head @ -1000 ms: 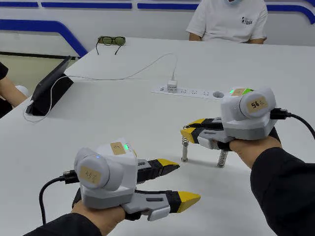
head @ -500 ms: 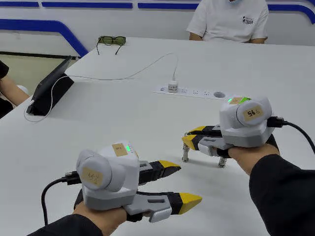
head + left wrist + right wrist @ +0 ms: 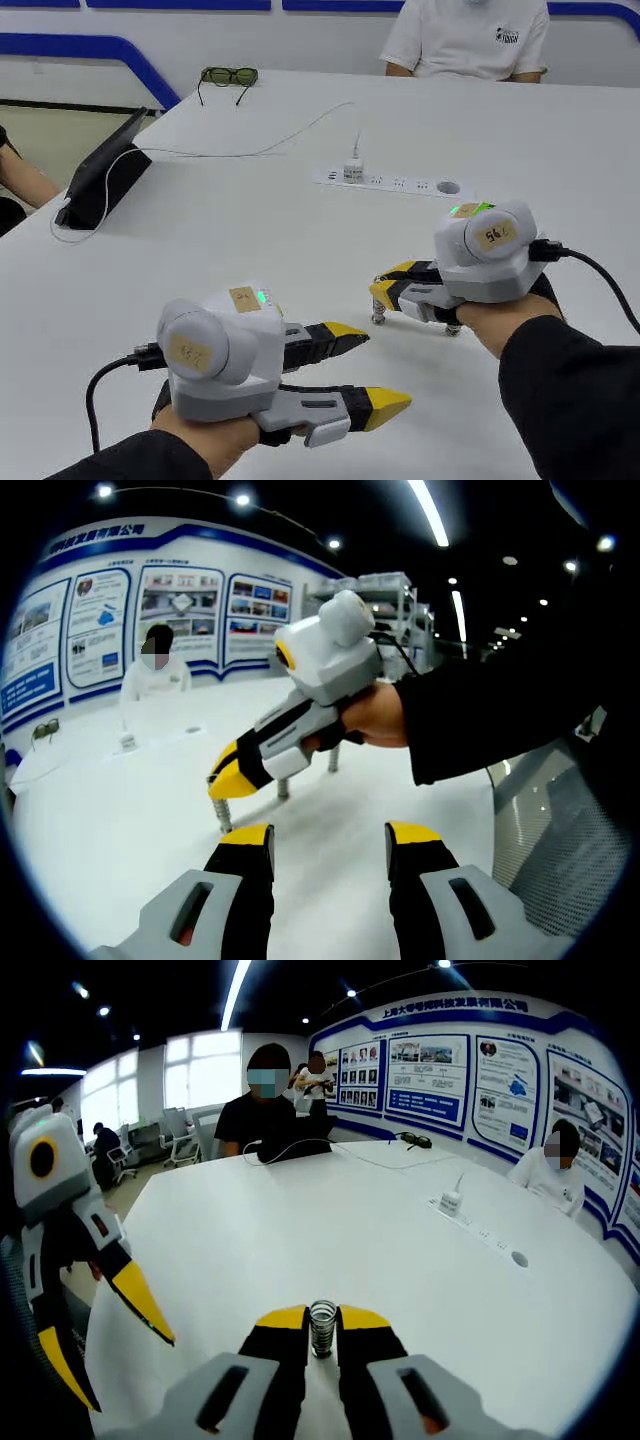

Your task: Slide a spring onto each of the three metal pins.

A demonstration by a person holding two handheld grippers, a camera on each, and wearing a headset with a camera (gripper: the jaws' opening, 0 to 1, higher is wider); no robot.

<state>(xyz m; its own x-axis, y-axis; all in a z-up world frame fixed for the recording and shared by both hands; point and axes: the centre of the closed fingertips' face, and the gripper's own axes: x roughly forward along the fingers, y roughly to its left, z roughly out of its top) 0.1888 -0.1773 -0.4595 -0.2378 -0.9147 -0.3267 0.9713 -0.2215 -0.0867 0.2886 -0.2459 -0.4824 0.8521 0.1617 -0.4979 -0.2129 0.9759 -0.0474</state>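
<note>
My right gripper (image 3: 384, 287) is shut on a coiled spring (image 3: 322, 1328), which stands upright between its yellow tips (image 3: 322, 1320). Under those tips a metal pin (image 3: 378, 312) with a spring on it rises from the white table (image 3: 250, 240). A second sprung pin (image 3: 452, 328) shows beneath the right hand. In the left gripper view three pins stand in a row: the one under the right gripper (image 3: 222, 815), the middle one (image 3: 283, 788) and the far one (image 3: 333, 760). My left gripper (image 3: 380, 368) hovers open and empty at the near left, its jaws (image 3: 330, 835) facing the pins.
A white power strip (image 3: 390, 183) with a charger and cable lies mid-table. A dark tablet (image 3: 100, 180) sits at the left edge, glasses (image 3: 228, 76) at the far side. One person in white (image 3: 465, 35) sits opposite, another in black (image 3: 265, 1110) to the side.
My right gripper has moved down and slightly toward me with the spring, so less of the pin shows beneath it. The left gripper has stayed put and open.
</note>
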